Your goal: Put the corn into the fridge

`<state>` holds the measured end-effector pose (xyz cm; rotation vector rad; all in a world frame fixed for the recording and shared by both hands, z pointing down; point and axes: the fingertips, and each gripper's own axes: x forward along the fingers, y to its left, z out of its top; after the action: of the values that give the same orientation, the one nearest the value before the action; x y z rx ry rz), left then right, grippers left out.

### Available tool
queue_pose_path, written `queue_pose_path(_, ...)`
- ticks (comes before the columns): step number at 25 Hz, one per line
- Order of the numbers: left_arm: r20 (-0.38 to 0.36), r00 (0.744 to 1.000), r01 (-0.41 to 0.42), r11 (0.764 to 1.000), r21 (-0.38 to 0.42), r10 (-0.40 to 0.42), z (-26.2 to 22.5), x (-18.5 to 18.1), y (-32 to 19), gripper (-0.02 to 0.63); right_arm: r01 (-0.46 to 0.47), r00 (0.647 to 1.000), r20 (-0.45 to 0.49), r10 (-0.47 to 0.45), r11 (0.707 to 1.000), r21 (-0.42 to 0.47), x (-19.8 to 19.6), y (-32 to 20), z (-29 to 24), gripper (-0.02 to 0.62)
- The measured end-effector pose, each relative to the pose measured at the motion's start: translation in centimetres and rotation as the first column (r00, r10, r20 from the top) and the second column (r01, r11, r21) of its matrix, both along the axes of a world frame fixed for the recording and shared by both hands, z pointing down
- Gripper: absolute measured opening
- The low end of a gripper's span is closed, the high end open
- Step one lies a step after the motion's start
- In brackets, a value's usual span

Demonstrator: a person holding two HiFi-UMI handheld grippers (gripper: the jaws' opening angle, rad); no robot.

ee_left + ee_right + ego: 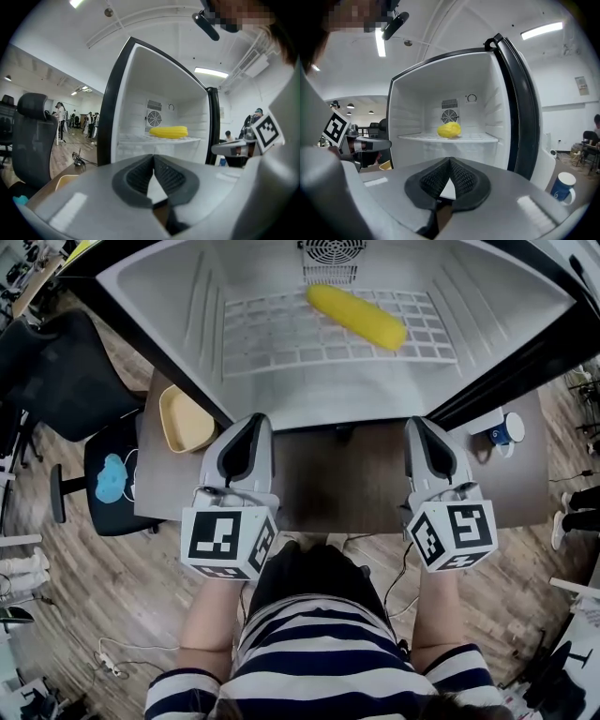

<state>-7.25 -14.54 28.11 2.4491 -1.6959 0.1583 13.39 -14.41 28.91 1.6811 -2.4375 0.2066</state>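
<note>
Yellow corn (356,315) is lying on the wire shelf (281,334) inside the open fridge (525,296), clear of both hand-held grippers. Its long axis is running diagonally across the shelf, from far left to near right. The right gripper view is therefore showing it almost end-on, and the left gripper view is showing it broadside.

The left hand-held gripper (251,425) and right hand-held gripper (422,427) are hovering over the desk (337,484) in front of the fridge. Both have their jaws closed and are gripping nothing. The corn is lying ahead of and above both, and its near end appears closer to the right one.

No brand or readable text is showing. The mug (506,430) is carrying a blue mark too small to read.
</note>
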Motion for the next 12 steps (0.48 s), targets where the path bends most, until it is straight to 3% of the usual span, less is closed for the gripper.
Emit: queue_pose_path(12, -0.005, 1.000, 0.009, 0.998, -0.061, -0.009, 2.4, -0.3, 1.3, 0.000, -0.036, 0.999, -0.001, 0.036, 0.997, -0.066, 0.6, 1.5, 2.8, -0.008)
